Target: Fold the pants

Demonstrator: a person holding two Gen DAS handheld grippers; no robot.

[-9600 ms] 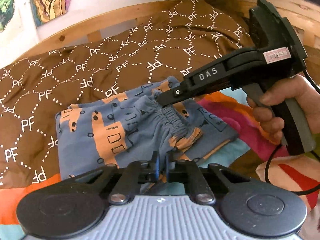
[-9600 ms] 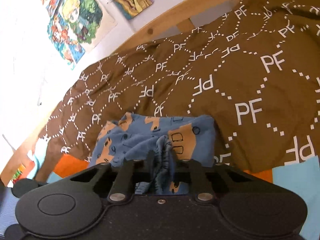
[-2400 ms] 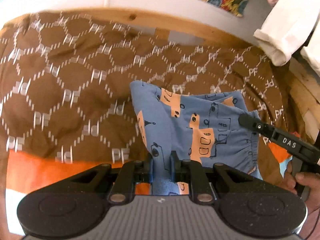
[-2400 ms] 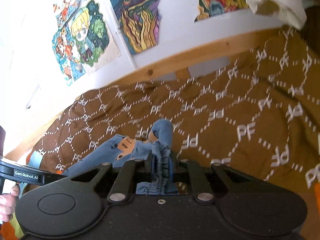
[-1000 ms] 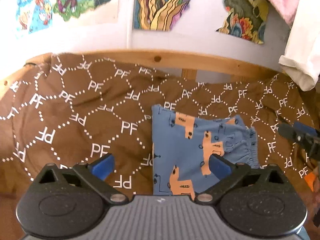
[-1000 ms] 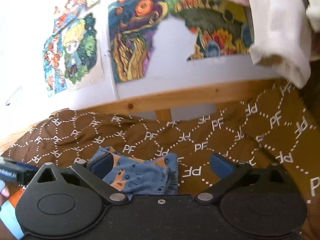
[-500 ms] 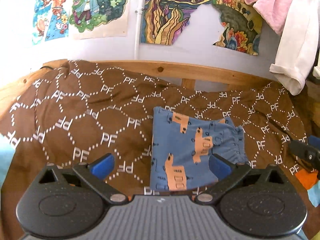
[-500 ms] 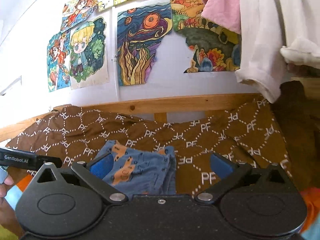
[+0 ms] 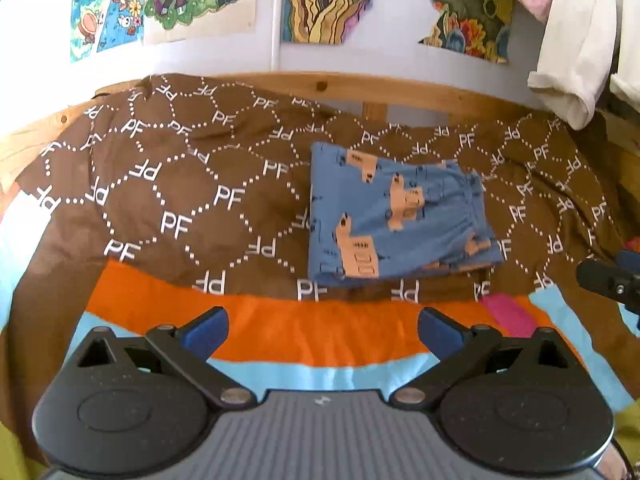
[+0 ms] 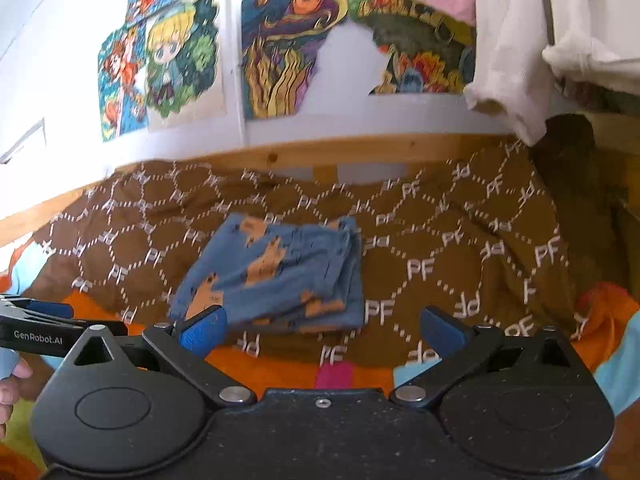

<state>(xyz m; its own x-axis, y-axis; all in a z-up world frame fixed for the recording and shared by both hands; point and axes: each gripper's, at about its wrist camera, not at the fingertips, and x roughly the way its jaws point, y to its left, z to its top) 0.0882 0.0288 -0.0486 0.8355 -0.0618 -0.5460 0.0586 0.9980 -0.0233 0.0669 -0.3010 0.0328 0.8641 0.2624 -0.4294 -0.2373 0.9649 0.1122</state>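
Observation:
The blue pants with orange prints lie folded into a flat rectangle on the brown patterned blanket, seen also in the right wrist view as the pants. My left gripper is open and held back from the pants, above an orange stripe, nothing between its blue pads. My right gripper is open too, empty, short of the near edge of the pants. The tip of the right gripper shows at the right edge of the left wrist view, and the left gripper's body shows at the left of the right wrist view.
A wooden bed rail runs behind the blanket, with posters on the wall above. White and pink cloths hang at the upper right. A striped orange, light-blue and pink sheet lies under the blanket's near edge.
Both grippers held the pants shut, carried them onto the brown blanket, then opened and let go. Since then both have drawn back, so the folded pants look smaller and farther.

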